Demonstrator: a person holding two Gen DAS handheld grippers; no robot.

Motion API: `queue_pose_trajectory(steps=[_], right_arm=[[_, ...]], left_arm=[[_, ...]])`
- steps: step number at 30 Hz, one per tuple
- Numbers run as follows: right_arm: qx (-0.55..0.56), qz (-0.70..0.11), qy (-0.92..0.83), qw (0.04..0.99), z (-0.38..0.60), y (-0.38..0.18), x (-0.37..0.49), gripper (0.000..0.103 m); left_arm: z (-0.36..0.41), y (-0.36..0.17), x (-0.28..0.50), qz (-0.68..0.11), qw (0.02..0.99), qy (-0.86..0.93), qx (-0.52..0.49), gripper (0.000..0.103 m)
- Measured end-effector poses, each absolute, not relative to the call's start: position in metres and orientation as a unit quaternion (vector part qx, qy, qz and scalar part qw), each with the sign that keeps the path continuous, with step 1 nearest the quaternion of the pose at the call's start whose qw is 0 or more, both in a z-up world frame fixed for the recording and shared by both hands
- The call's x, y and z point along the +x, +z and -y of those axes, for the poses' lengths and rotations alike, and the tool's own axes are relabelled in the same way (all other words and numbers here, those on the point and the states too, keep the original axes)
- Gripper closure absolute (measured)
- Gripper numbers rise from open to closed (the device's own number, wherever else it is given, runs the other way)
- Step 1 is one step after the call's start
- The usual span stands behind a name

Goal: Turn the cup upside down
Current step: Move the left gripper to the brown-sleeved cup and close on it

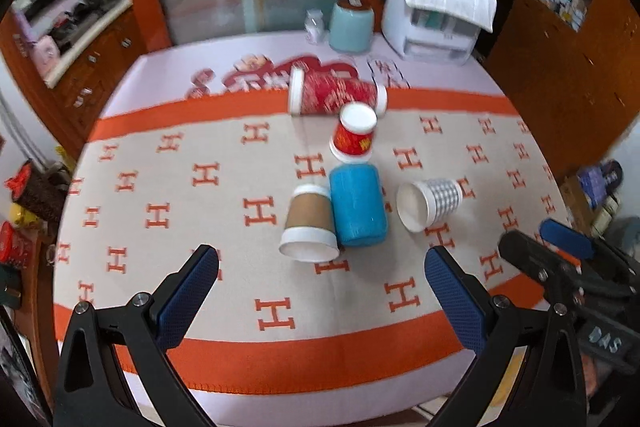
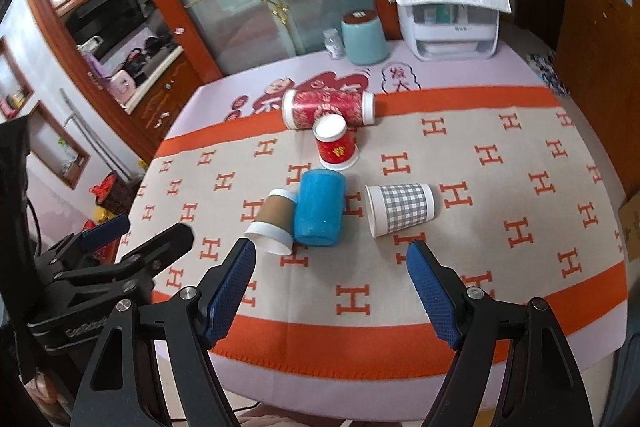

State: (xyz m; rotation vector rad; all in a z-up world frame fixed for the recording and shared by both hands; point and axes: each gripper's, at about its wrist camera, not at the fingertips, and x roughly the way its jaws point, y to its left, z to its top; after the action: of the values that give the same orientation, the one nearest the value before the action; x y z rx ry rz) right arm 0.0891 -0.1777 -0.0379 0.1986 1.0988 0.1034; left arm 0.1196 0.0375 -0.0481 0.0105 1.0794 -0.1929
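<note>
Several cups lie in the middle of the table. A brown-sleeved paper cup (image 1: pixel 308 225) (image 2: pixel 273 221) lies on its side, mouth toward me. A blue cup (image 1: pixel 358 205) (image 2: pixel 319 207) lies beside it, touching. A grey checked cup (image 1: pixel 430 201) (image 2: pixel 402 209) lies on its side to the right. A red cup (image 1: pixel 354 135) (image 2: pixel 335 143) stands upside down behind them. My left gripper (image 1: pixel 322 269) (image 2: pixel 136 231) is open and empty in front of the cups. My right gripper (image 2: pixel 332 259) (image 1: pixel 540 235) is open and empty too.
A long red canister (image 1: pixel 336 95) (image 2: pixel 328 107) lies behind the red cup. A teal jar (image 1: pixel 351 27) (image 2: pixel 364 37), a small bottle (image 2: pixel 333 43) and a white appliance (image 1: pixel 434 9) (image 2: pixel 456 11) stand at the far edge. The orange-bordered cloth (image 1: pixel 280 351) covers the table.
</note>
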Motion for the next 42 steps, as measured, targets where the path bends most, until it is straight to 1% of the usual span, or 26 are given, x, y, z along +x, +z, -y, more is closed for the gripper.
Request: queue_pose_trajectory(steps=[5,12,17,20,21,24,29,37,38,39,40,41,42], right_arm=[[0.099,-0.526,0.032,0.844,0.177,-0.074,0.13,0.024],[0.125,-0.555,0.022,0.822,0.167,-0.129,0.18,0.024],[0.155,-0.587,0.001,0.795,0.173,-0.173,0.198,0.024],[0.178,-0.606,-0.011,0.775,0.18,-0.196,0.205,0.024],[0.186,-0.611,-0.014,0.769,0.182,-0.203,0.206,0.024],[0.2,-0.621,-0.02,0.758,0.184,-0.217,0.207,0.024],[0.216,-0.627,-0.022,0.748,0.181,-0.226,0.206,0.024],[0.227,-0.634,-0.038,0.739,0.188,-0.228,0.199,0.024],[0.228,-0.633,-0.041,0.738,0.19,-0.228,0.198,0.024],[0.229,-0.633,-0.044,0.738,0.192,-0.227,0.197,0.024],[0.231,-0.632,-0.046,0.738,0.194,-0.227,0.196,0.024],[0.232,-0.632,-0.048,0.738,0.195,-0.227,0.195,0.024],[0.232,-0.631,-0.049,0.738,0.196,-0.226,0.195,0.024]], left_arm=[[-0.044,-0.086,0.16,-0.557,0.821,-0.126,0.0,0.001],[-0.056,-0.162,0.219,-0.64,0.754,-0.144,-0.02,0.001],[-0.057,-0.191,0.246,-0.67,0.726,-0.154,-0.007,0.002],[-0.055,-0.207,0.259,-0.691,0.703,-0.167,-0.005,0.006],[-0.054,-0.213,0.263,-0.698,0.695,-0.17,-0.004,0.012],[-0.052,-0.228,0.273,-0.72,0.671,-0.18,-0.011,0.021],[-0.046,-0.245,0.284,-0.739,0.644,-0.196,-0.027,0.022],[-0.034,-0.261,0.291,-0.755,0.623,-0.203,-0.02,0.022],[-0.033,-0.263,0.292,-0.756,0.622,-0.201,-0.018,0.024],[-0.033,-0.263,0.292,-0.758,0.62,-0.202,-0.019,0.033],[-0.033,-0.264,0.293,-0.76,0.618,-0.203,-0.023,0.039],[-0.032,-0.264,0.293,-0.761,0.615,-0.203,-0.027,0.041],[-0.033,-0.263,0.292,-0.759,0.618,-0.202,-0.026,0.042]])
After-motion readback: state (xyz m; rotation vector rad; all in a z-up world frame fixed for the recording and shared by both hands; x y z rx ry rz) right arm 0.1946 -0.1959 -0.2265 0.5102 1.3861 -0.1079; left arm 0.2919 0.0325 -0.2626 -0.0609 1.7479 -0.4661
